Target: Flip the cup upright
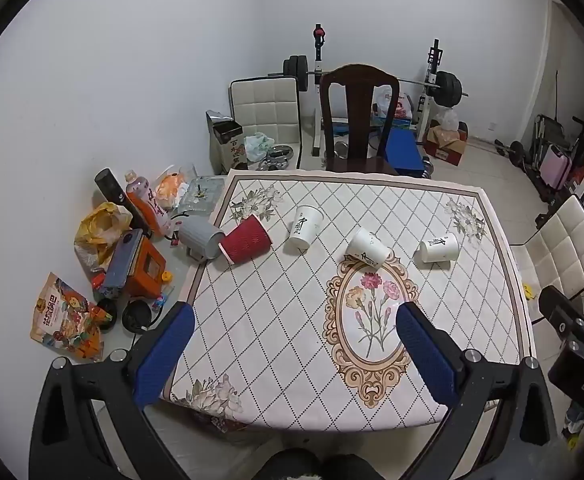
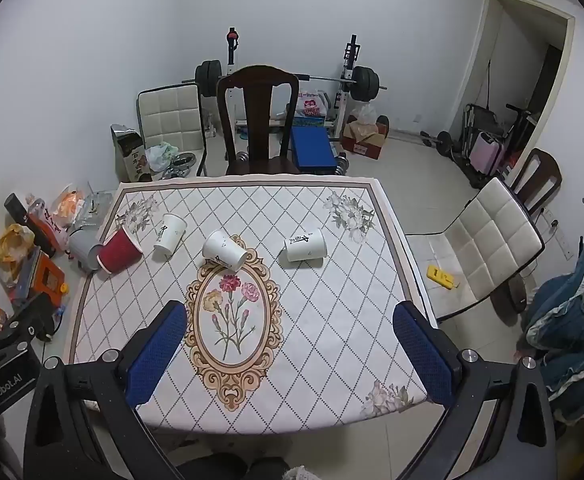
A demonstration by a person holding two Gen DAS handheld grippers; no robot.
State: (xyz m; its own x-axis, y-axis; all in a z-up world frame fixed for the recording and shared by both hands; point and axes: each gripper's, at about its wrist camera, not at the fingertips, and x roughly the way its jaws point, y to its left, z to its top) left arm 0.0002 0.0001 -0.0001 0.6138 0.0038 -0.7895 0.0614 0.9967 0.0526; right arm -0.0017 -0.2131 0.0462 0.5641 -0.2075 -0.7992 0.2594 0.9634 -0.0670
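Observation:
Several cups lie on their sides across the far half of the table (image 1: 276, 360): a grey ribbed cup (image 1: 200, 237) at the left edge, a red ribbed cup (image 1: 246, 243), and three white paper cups (image 1: 305, 227) (image 1: 367, 247) (image 1: 439, 247). The right wrist view shows the same row: grey (image 2: 83, 248), red (image 2: 119, 256), white (image 2: 170, 231) (image 2: 224, 249) (image 2: 304, 245). My left gripper (image 1: 295, 320) is open and empty, high above the near table edge. My right gripper (image 2: 290, 318) is open and empty at similar height.
A dark wooden chair (image 1: 356, 120) stands at the table's far side and a white padded chair (image 2: 487, 240) at the right. Bottles, bags and boxes (image 1: 132, 240) clutter the floor at the left. A barbell rack (image 2: 288, 76) stands by the far wall.

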